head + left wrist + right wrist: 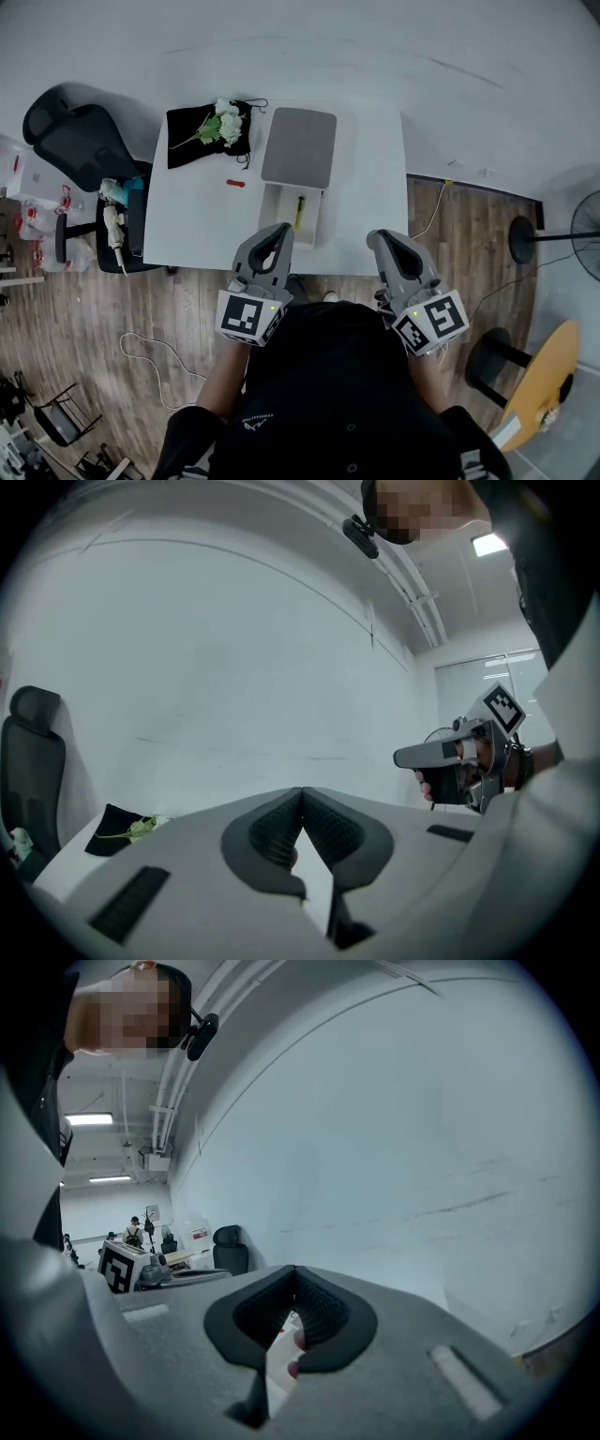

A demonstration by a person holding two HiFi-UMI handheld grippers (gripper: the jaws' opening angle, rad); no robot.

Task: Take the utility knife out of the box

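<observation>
We are standing at the near edge of a white table (197, 216), over a wood-plank floor. A black office chair (80, 141) is sitting at the table's left end.

At table centre, a shallow white box (277, 220) is lying open. Its grey lid (300, 145) is resting flat just beyond it, touching its far end. Left of the lid, a black cloth (192, 141) is carrying a sprig of white flowers (223, 122).

We are holding the left gripper (279, 232) over the near table edge, just left of the box. The right gripper (380, 237) is hanging well to the box's right. Both are pointing nearly level. In each gripper view the ribbed pads are meeting at the tips with nothing between them, so both tools are closed and empty.

The utility knife (299, 212), a thin yellow sliver, is lying lengthwise inside the box. A small red thing (235, 184) is lying on the bare table left of the box; we cannot tell what it is.

Risks we are weighing:
- The jaws are together, so going in without parting them would only shove the knife along the tray.
- The knife is slim and low between the walls. A pinch on its edges could slip, or the tips could catch the wall and drag the light box.
- The box looks unanchored, so lifting without bracing it could tip it off the near edge.
</observation>
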